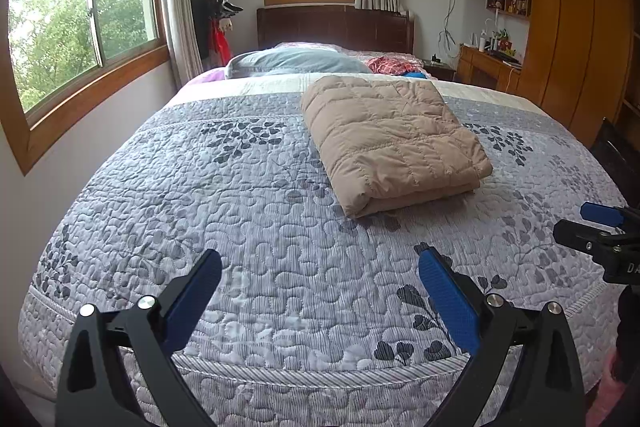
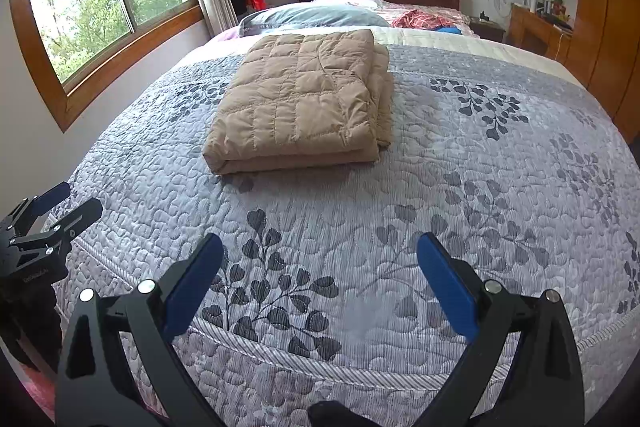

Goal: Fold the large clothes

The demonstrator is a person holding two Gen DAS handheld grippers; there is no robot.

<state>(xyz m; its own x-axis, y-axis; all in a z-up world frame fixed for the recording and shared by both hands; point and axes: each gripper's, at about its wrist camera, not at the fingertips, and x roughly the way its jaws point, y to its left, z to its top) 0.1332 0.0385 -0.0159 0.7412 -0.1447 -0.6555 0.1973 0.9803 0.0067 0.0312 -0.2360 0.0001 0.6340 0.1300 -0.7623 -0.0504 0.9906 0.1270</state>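
A tan quilted down garment (image 1: 394, 143) lies folded into a thick rectangle on the grey leaf-print bedspread (image 1: 256, 227); it also shows in the right wrist view (image 2: 304, 103). My left gripper (image 1: 320, 267) is open and empty, held above the foot of the bed, well short of the garment. My right gripper (image 2: 320, 255) is open and empty, also above the foot of the bed. Each gripper appears at the edge of the other's view: the right gripper (image 1: 600, 227) and the left gripper (image 2: 60, 207).
Pillows (image 1: 296, 63) and loose red and blue clothes (image 1: 394, 65) lie by the dark headboard (image 1: 334, 27). A window wall runs along the left, with a coat rack (image 1: 216, 11) in the corner. A wooden wardrobe (image 1: 576, 27) and desk stand on the right.
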